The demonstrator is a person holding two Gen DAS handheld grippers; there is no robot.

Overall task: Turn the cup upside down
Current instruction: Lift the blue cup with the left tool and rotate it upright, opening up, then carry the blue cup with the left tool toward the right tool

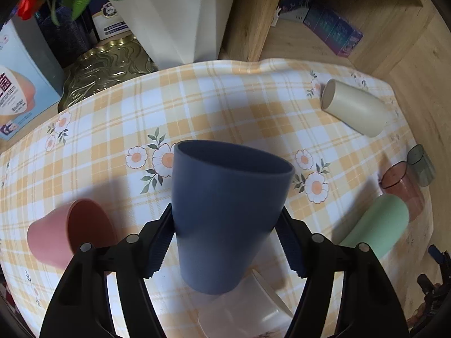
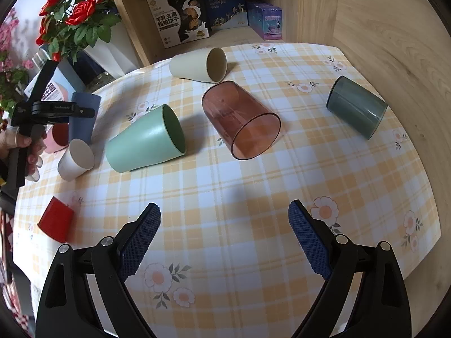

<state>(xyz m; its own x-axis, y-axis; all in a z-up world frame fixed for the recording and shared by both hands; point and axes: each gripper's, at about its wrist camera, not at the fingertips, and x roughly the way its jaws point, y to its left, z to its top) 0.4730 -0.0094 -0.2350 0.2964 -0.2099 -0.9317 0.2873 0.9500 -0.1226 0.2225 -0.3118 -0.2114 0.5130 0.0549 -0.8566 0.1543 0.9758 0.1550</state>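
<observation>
My left gripper is shut on a dark blue cup, held above the checked tablecloth with its open mouth pointing away and up. The same blue cup and the left gripper show at the far left of the right wrist view. My right gripper is open and empty above the near part of the cloth. A mint green cup, a clear pink cup and a cream cup lie on their sides ahead of it.
A dark grey-green cup lies on its side at the right. A white cup, a pink cup and a red cup are at the left. A white vase, boxes and wooden shelf walls ring the table.
</observation>
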